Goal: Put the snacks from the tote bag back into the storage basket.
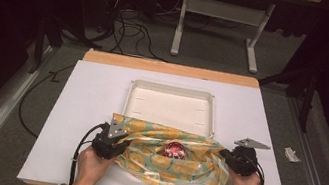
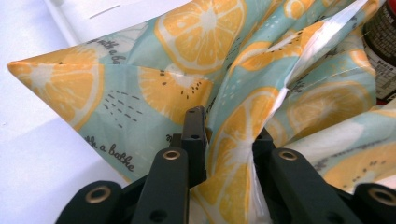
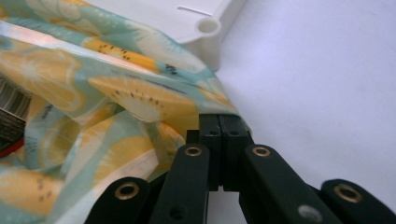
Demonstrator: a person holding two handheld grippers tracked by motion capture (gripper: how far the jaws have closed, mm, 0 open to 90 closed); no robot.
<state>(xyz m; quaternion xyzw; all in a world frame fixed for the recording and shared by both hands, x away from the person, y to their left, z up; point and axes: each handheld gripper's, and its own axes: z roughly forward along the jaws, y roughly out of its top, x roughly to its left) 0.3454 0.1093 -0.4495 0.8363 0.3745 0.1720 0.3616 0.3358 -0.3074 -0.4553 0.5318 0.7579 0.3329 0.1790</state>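
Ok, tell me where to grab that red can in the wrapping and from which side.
Grip the red can by its round body, from straight above. It sits in a hollow of the orange-print sheet, whose raised folds block the sides; only its top is exposed.

A lab-like recording room: dark curtained walls, loose floor cables [image 1: 130,28], and a white-topped worktable [image 1: 88,110].

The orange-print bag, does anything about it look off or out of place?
The bag lies crumpled on the table, its far edge draped over the white tray's near rim. A red can sits in its folds. Both claws pinch its ends. No tear or spill shows.
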